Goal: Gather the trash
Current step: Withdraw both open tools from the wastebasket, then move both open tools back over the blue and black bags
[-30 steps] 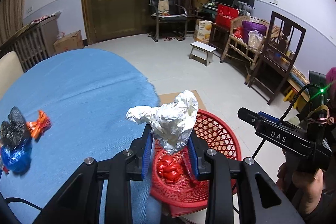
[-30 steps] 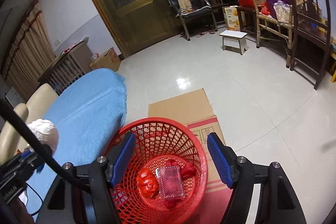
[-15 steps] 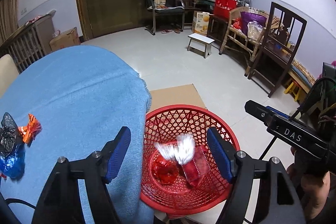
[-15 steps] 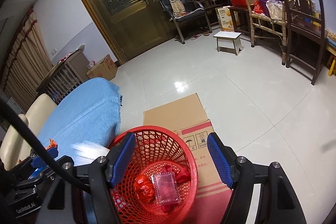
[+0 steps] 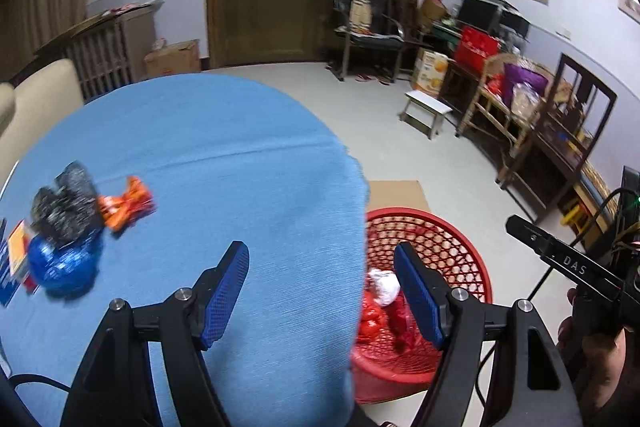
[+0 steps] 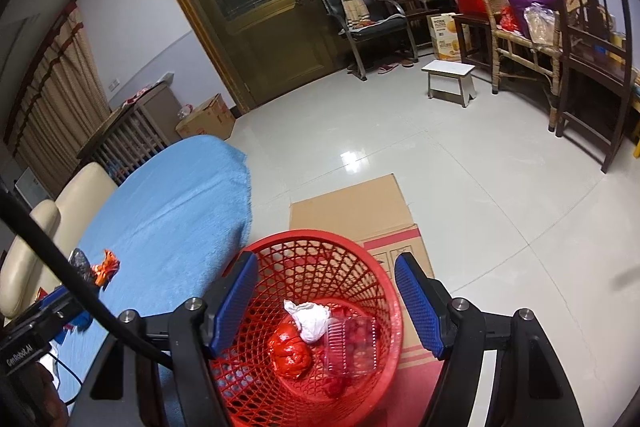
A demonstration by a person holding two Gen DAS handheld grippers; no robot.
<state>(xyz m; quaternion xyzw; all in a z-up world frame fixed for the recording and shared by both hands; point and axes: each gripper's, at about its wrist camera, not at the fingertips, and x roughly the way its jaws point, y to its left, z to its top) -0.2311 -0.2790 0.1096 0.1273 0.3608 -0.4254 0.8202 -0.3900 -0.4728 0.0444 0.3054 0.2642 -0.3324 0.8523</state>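
A red mesh basket [image 6: 360, 267] stands on the floor beside the blue-clothed table [image 5: 224, 163]. In it lie a white crumpled paper ball [image 6: 312, 321], a red wad [image 6: 290, 351] and a clear plastic box [image 6: 352, 345]. The basket [image 5: 448, 251] and the paper ball [image 5: 384, 287] also show in the left wrist view. My left gripper [image 5: 322, 295] is open and empty over the table's edge. My right gripper [image 6: 326, 307] is open and empty above the basket. On the table lie an orange wrapper [image 5: 128, 205], a black wrapper [image 5: 64, 207] and a blue wrapper [image 5: 62, 265].
Flattened cardboard [image 6: 352, 207] lies under and behind the basket. A cream chair [image 6: 52, 219] stands at the table's far side. A small white stool [image 6: 450, 77], dark chairs [image 6: 588, 43] and cluttered shelves line the right wall. Wooden doors [image 6: 272, 3] are at the back.
My left gripper opened and dropped the white paper ball into the basket, then swung left over the table. My right gripper stayed open above the basket.
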